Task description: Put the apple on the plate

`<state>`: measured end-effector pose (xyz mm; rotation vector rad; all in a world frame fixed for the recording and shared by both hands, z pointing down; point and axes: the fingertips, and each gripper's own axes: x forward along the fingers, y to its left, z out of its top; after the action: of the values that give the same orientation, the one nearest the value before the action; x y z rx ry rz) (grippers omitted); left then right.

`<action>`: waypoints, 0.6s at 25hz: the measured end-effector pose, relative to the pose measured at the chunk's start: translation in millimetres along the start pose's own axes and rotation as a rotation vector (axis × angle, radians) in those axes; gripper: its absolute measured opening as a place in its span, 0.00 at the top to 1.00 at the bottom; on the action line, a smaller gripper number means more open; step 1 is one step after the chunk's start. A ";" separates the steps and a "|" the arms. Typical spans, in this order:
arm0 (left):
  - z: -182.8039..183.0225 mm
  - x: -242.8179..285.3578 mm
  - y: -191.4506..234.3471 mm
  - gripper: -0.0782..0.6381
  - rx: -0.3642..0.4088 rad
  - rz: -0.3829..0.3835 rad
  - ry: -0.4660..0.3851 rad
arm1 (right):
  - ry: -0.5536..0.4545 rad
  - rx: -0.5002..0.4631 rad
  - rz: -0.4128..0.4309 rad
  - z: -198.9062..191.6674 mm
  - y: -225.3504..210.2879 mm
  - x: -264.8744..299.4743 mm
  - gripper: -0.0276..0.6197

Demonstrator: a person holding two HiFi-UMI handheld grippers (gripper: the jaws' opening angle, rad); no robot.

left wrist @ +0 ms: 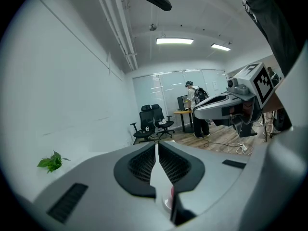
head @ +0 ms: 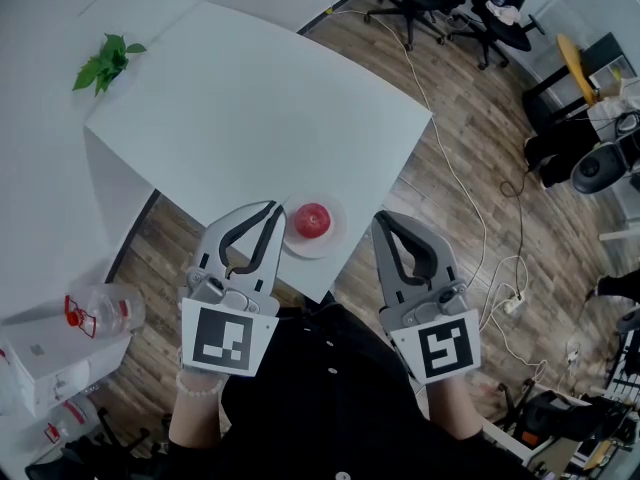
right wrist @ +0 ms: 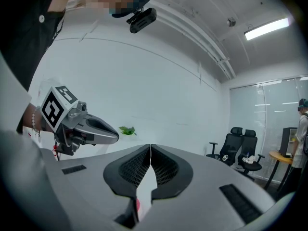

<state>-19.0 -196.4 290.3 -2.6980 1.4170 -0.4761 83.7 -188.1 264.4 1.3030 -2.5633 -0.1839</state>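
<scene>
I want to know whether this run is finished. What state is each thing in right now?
Apple: resting on the plate, held by nothing.
Plate: flat on the table, near its closest corner.
Left hand-held gripper: jaws shut, empty, just left of the plate.
Right hand-held gripper: jaws shut, empty, right of the plate, off the table's edge.
Table: white, carrying the plate.

Apple (head: 312, 220) on plate (head: 335, 238) at table's (head: 250, 118) near corner.
</scene>
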 end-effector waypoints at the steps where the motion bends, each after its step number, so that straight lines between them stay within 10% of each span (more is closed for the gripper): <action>1: -0.5 0.1 -0.2 0.85 0.000 -0.001 0.002 | 0.000 0.000 -0.001 -0.2 -0.3 -0.1 0.89; 15: 0.0 3.2 -2.2 0.85 0.002 -0.009 -0.005 | 0.011 -0.002 -0.008 -3.2 -1.3 -1.5 0.89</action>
<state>-15.6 -197.7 291.5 -2.7037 1.4027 -0.4703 86.5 -187.6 266.9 1.3100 -2.5482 -0.1800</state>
